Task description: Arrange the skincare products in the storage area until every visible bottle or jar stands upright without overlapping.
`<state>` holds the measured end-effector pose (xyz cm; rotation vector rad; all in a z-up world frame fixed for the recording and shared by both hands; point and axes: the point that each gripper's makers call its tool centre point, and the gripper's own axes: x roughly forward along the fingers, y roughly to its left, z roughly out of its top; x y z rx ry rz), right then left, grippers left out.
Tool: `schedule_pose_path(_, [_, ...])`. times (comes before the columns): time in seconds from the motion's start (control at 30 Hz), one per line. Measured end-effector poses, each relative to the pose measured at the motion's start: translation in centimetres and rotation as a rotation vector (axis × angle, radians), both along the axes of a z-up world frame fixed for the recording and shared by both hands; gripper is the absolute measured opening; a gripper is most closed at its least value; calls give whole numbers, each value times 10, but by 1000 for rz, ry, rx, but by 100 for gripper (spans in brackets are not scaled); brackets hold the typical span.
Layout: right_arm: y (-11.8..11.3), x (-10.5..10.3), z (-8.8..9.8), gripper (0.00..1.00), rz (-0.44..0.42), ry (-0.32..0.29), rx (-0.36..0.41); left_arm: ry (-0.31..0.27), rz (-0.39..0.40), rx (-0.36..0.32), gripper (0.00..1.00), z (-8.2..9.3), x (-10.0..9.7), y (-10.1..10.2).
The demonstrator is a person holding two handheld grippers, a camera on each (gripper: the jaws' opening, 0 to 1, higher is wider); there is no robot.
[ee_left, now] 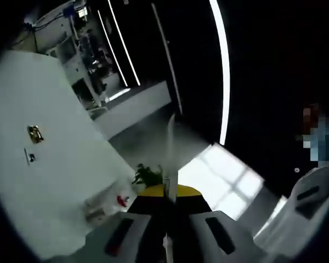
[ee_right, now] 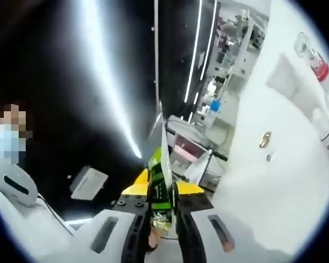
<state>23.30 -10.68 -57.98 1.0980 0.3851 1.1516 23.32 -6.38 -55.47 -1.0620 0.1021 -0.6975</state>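
White walls and a dark ceiling with long lights surround both grippers. Left gripper [ee_left: 170,205] has its fingers pressed together on nothing. Right gripper [ee_right: 163,200] clamps a green packet [ee_right: 159,178]. No bottles or jars appear, so the tidying looks undone.

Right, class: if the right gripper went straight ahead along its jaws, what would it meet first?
Nothing close. The right gripper, shut on a green packet, points into open room; distant shelving lies beyond. Depth is unclear.
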Motion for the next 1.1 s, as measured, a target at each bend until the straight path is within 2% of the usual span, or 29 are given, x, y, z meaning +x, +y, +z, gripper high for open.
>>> schedule_pose_path(0.1, [-3,6,-5,6,-27,54,21,28,4,-3,0,-8,5,2])
schedule_pose_path(0.13, [-4,7,-9,4,-30,108,33,37,4,8,0,-11,6,2])
schedule_pose_path(0.17, [-4,7,-10,3,-29,130,48,45,7,25,0,-15,7,3])
schedule_pose_path(0.23, [-7,5,-10,1,-11,176,106,54,-1,42,0,-19,10,2])
schedule_pose_path(0.3, [-9,5,-13,1,-19,189,114,62,-10,55,0,-21,12,0])
schedule_pose_path(0.33, [-11,5,-11,1,-16,190,138,65,-10,91,1,-26,14,-1])
schedule_pose_path(0.43, [-14,9,-15,1,-30,218,135,48,-5,182,4,-34,20,-4])
schedule_pose_path(0.47, [-15,12,-18,1,-35,236,138,12,-7,203,4,-31,21,-6])
schedule_pose_path(0.5, [-16,14,-19,1,-40,249,145,8,-9,216,6,-32,22,-8])
schedule_pose_path(0.57, [-20,23,-22,1,-72,304,173,43,-40,217,19,-37,23,-15])
schedule_pose_path(0.63, [-25,31,-30,1,-108,325,163,76,-31,283,30,-51,27,-16])
schedule_pose_path(0.67, [-26,34,-33,1,-117,336,159,92,-38,304,30,-58,27,-17])
schedule_pose_path(0.73, [-28,38,-45,1,-131,374,135,138,-61,341,23,-75,26,-18])
schedule_pose_path(0.8, [-28,41,-56,1,-139,401,112,149,-60,322,24,-82,28,-19])
schedule_pose_path(0.83, [-28,40,-60,1,-140,413,106,193,-74,301,26,-89,27,-21])
schedule_pose_path(0.87, [-28,40,-65,1,-145,421,100,205,-77,300,26,-91,27,-21])
schedule_pose_path(0.97, [-28,40,-81,1,-160,456,48,265,-31,355,11,-116,34,-6])
schedule_pose_path(1.0, [-27,39,-90,1,-164,467,7,275,-27,348,8,-121,36,-2])
schedule_pose_path(1.03, [-27,39,-92,1,-164,473,2,314,-46,337,8,-128,36,-2])
schedule_pose_path(1.1, [-26,40,-99,1,-171,498,-17,334,-37,373,6,-138,37,-3])
